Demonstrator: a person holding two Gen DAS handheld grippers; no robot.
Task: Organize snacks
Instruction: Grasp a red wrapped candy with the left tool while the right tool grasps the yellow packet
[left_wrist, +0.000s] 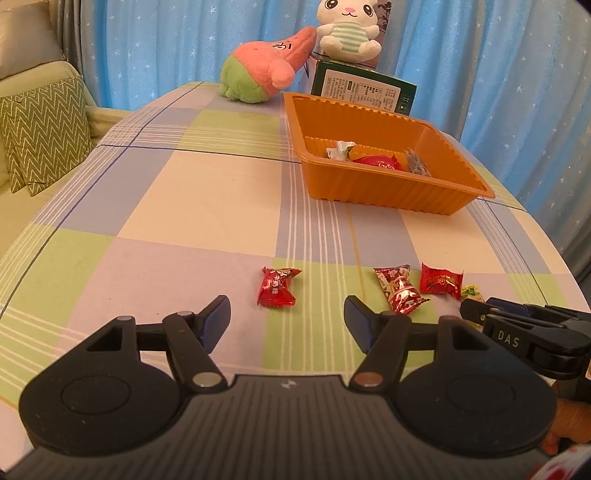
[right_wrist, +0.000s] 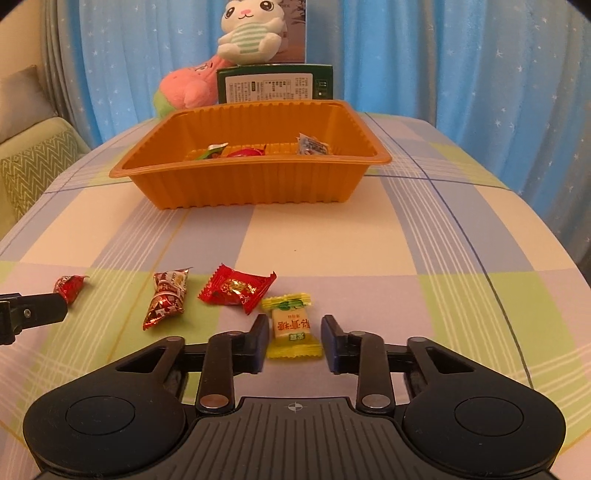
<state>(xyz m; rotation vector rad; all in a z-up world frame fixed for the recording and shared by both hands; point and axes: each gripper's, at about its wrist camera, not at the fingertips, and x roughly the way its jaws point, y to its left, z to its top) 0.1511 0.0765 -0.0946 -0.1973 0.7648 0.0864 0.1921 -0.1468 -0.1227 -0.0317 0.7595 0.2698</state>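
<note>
Right gripper (right_wrist: 294, 341) has its jaws open around the yellow candy (right_wrist: 291, 325) on the worktop (right_wrist: 406, 258), not yet pinching, so the slippery wrapper may slide out before the orange tray (right_wrist: 255, 184).

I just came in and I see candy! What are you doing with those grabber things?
A person is sorting sweets into the orange tray, which already holds three. The right gripper has its fingers either side of the yellow candy, not yet squeezing it. The left gripper hangs open near a red candy. Four sweets still lie on the tablecloth.
</note>
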